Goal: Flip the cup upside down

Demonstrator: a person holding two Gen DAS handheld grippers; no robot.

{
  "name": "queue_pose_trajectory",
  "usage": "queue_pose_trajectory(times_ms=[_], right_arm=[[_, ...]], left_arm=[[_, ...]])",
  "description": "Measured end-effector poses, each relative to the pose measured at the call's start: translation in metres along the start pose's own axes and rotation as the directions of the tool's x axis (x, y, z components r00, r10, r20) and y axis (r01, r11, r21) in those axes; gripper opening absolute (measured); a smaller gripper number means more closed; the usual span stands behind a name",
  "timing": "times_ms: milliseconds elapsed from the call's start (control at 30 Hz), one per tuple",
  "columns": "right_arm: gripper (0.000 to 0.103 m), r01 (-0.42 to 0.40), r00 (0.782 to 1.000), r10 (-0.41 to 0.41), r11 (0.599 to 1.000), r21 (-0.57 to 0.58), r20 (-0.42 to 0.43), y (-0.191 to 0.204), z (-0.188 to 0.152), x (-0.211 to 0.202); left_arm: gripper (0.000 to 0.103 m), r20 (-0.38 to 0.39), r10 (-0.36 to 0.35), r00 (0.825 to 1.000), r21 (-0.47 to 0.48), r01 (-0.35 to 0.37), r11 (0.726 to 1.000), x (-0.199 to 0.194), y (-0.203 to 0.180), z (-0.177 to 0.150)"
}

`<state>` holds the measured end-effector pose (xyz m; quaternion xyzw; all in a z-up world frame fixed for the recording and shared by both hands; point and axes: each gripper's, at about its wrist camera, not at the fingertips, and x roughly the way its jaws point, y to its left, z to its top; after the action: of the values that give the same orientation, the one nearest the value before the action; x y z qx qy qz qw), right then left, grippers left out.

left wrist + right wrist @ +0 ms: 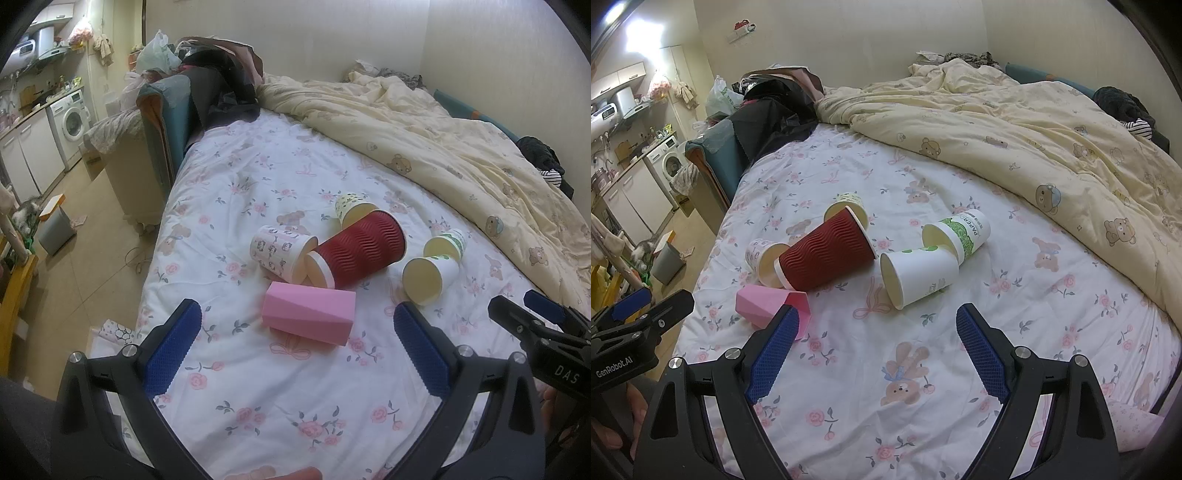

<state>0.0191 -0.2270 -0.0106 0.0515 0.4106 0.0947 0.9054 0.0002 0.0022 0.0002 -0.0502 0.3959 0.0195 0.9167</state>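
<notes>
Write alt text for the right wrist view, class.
Six cups lie tipped over on a floral bedsheet: a ribbed red paper cup, a faceted pink cup, and four white paper cups. The open right tool hovers empty in front of them.

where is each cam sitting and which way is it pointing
Left wrist: sits on the left claw, looking forward and down over the bed at the pink cup lying nearest; its own open blue fingers frame the view, and the right claw pokes in at the right edge.
Right wrist: sits on the right claw, facing the white cup; its fingers are open, and the left claw shows at the left edge.
Shared: both see the red ribbed cup and the floral sheet.
</notes>
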Motion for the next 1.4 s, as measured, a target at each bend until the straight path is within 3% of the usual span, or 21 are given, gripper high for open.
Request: queue_pose_trajectory(times_ms=[1400], right_arm=[[0.09,-0.005,1.0,0.005,1.0,-0.001,-0.018,0.0023,-0.0019,0.0056]], left_arm=[[0.103,-0.003,0.006,1.0,0.012,-0.006,1.0,-0.0006,-0.0001,-0.0027]])
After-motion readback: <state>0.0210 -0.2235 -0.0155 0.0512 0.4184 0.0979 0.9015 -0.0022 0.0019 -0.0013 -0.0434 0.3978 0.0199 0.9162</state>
